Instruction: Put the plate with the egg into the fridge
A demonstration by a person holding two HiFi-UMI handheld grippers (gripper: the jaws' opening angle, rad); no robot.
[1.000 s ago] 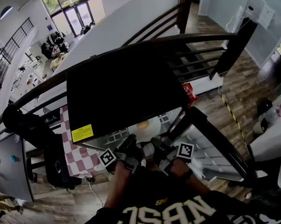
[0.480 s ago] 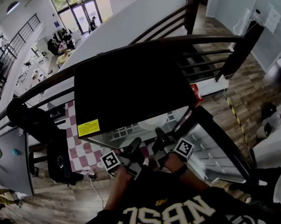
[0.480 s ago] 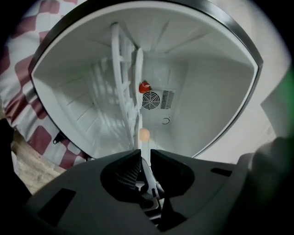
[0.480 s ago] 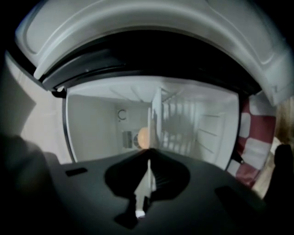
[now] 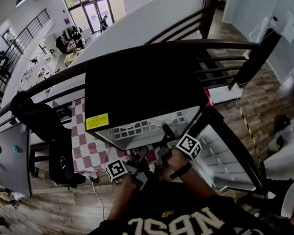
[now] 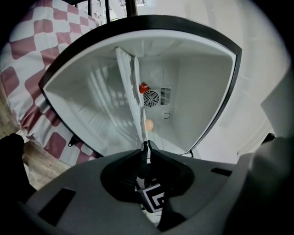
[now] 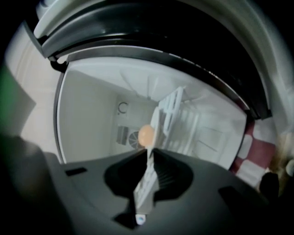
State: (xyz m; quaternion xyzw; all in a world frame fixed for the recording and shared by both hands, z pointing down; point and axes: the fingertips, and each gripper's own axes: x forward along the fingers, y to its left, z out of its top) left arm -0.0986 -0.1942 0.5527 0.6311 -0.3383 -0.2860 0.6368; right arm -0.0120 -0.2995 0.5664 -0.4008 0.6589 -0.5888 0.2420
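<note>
The white plate [image 7: 146, 183] shows edge-on, and both grippers pinch its near rim. The egg [image 7: 146, 135] sits on it just beyond the jaws; the left gripper view also shows the egg [image 6: 149, 124]. My right gripper [image 7: 149, 151] is shut on the rim. My left gripper [image 6: 145, 146] also grips the plate [image 6: 146, 155]; its jaws have just eased open slightly but still hold the rim. The plate reaches into the open fridge [image 5: 141, 90], alongside its white wire shelf [image 6: 128, 87]. From the head view, left gripper [image 5: 142, 155] and right gripper [image 5: 163, 144] are at the fridge mouth, with plate and egg hidden.
The small black fridge stands on a red-and-white chequered cloth [image 5: 85, 141], its door [image 5: 221, 157] swung open to the right. Inside are a round fan vent [image 6: 150, 97] and a small red object [image 6: 143, 87] on the back wall. A black chair [image 5: 45, 128] stands left.
Both grippers have moved forward to the fridge opening. The plate and egg, visible in front of the fridge a second ago, have passed under its black top and out of the head view.
</note>
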